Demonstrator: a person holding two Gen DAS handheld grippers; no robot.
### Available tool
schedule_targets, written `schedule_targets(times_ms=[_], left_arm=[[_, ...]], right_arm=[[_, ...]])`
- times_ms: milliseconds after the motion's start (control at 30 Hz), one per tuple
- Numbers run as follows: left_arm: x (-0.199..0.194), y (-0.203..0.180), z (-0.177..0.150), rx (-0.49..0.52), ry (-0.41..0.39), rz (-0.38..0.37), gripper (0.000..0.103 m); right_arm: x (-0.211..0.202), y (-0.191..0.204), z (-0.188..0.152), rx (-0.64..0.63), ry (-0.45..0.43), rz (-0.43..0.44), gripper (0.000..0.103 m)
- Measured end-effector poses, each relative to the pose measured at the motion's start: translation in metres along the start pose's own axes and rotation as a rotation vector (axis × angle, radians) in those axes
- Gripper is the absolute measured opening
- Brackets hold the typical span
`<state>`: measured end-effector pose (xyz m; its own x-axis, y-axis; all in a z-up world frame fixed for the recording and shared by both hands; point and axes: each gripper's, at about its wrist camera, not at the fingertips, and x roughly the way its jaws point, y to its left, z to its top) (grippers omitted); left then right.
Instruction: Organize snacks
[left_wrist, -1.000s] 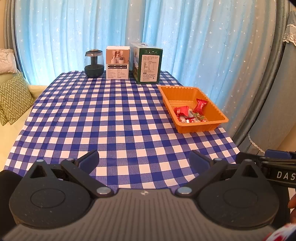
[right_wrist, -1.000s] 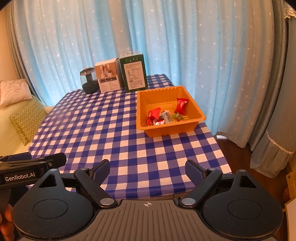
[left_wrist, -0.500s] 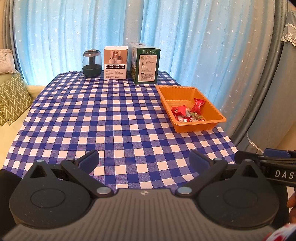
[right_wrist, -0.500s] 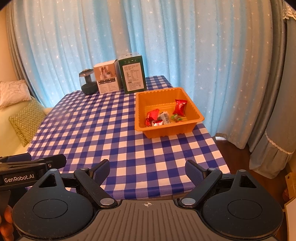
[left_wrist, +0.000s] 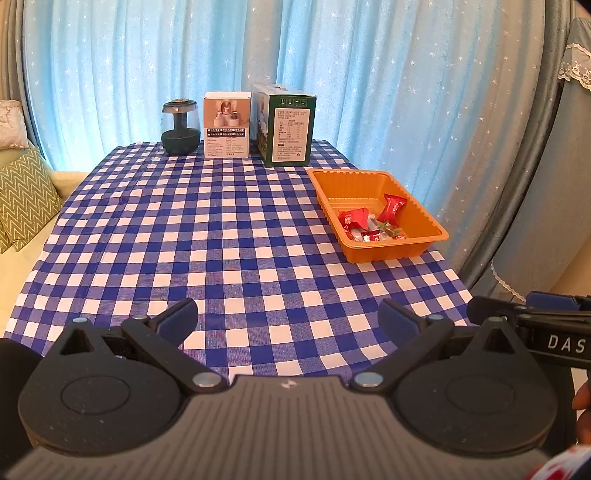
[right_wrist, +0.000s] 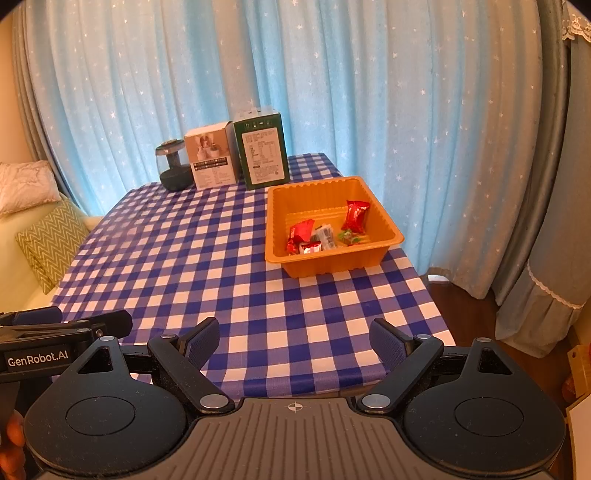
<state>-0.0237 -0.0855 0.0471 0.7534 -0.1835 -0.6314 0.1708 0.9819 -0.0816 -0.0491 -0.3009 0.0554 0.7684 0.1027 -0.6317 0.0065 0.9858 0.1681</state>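
An orange tray (left_wrist: 424, 216) stands at the right side of the blue checked table and holds several wrapped snacks (left_wrist: 393, 207), most of them red. It also shows in the right wrist view (right_wrist: 384, 216), with its snacks (right_wrist: 355, 216). My left gripper (left_wrist: 288, 319) is open and empty above the table's near edge. My right gripper (right_wrist: 294, 338) is open and empty, also at the near edge, to the right of the left one. Both are well short of the tray.
At the far edge stand a dark glass jar (left_wrist: 180, 126), a white box (left_wrist: 226, 129) and a green box (left_wrist: 288, 129). Blue curtains hang behind. A sofa with a zigzag cushion (left_wrist: 26, 194) lies left. The table drops off right of the tray.
Both grippers have drawn back a little and tilted slightly; the tray and boxes sit a bit further off in both views. The jaws have stayed open.
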Motion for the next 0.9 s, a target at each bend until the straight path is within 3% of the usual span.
schedule_targets(times_ms=[900], left_arm=[[0.0007, -0.0001, -0.0001, 0.002, 0.002, -0.001, 0.103]], right_arm=[[0.0007, -0.0017, 0.0011, 0.002, -0.002, 0.0, 0.088]])
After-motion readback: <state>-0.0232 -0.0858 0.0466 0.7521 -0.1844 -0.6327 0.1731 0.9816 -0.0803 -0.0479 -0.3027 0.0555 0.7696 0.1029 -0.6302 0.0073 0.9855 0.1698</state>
